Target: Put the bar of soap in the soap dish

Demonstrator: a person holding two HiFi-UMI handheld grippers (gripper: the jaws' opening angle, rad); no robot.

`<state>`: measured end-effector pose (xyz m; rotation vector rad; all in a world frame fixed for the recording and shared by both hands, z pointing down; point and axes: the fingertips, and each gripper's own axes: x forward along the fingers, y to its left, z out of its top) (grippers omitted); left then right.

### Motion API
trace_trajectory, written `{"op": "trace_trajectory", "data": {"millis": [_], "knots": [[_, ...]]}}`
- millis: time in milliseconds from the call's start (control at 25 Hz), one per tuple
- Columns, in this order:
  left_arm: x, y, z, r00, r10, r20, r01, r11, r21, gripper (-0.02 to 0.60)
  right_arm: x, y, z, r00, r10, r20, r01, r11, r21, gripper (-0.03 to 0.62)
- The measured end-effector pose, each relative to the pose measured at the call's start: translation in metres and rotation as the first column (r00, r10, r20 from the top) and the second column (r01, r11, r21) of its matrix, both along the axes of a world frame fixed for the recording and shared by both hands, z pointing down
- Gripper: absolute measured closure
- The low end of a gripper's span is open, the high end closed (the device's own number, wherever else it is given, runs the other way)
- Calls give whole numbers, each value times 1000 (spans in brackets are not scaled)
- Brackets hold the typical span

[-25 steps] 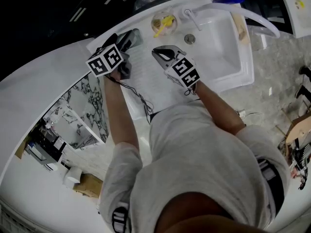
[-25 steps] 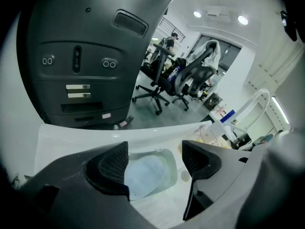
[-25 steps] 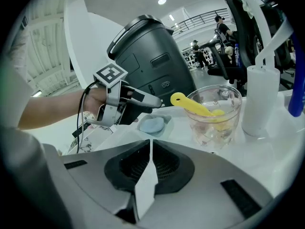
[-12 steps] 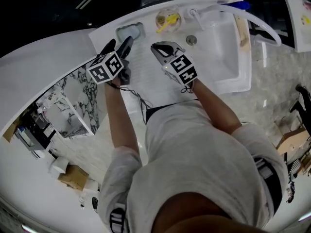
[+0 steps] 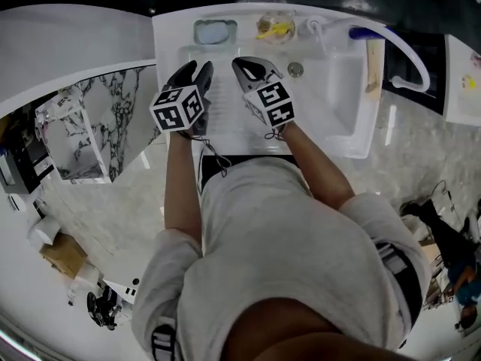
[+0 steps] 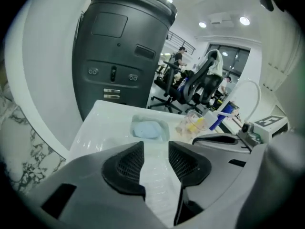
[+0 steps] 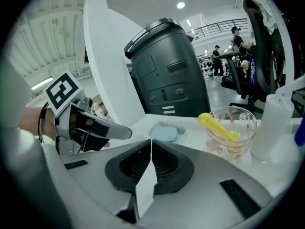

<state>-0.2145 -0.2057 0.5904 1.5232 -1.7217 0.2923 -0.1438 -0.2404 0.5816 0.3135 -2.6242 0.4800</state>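
Note:
The pale blue bar of soap [image 5: 214,31] lies in the clear soap dish [image 5: 198,25] at the back left of the white sink counter; it also shows in the left gripper view [image 6: 147,129] and the right gripper view [image 7: 164,133]. My left gripper [image 5: 197,75] hovers over the ribbed drainboard in front of the dish, apart from it. Its jaws [image 6: 155,147] are closing with a gap still showing and nothing between them. My right gripper [image 5: 252,69] hangs beside it, jaws [image 7: 151,143] shut and empty.
A clear cup [image 5: 275,27] holding a yellow item stands right of the dish, then the faucet [image 5: 314,27]. The sink basin [image 5: 342,81] with its drain [image 5: 295,69] lies to the right. A dark grey bin [image 6: 119,56] stands behind the counter.
The left gripper has drawn back from the soap dish toward the person and its jaws have narrowed. The soap stays in the dish. The right gripper has barely moved.

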Motion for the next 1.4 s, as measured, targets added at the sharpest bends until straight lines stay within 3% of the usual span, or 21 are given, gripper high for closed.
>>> {"op": "trace_trajectory", "data": {"millis": [160,240,400,760,1040,1400], "knots": [[-7,21,-13,994,-91,68,89,996,32,534,-2,8,-14,1000,-9,3,9,999,37,594],[-7,28,-19,990,-119,78,114,992,61,560,-1,11,-20,1000,-6,2,5,998,56,595],[0,44,-34,990,-121,75,111,985,132,563,1,26,-31,1000,4,2,-4,996,93,595],[20,98,-73,976,-104,192,56,970,238,565,23,70,-72,998,64,6,-64,973,224,595],[30,131,-110,967,-117,228,38,945,324,565,38,105,-111,994,98,39,-105,950,292,594],[36,149,-167,948,-168,269,35,899,436,565,51,128,-159,991,110,81,-132,923,361,595]]}}
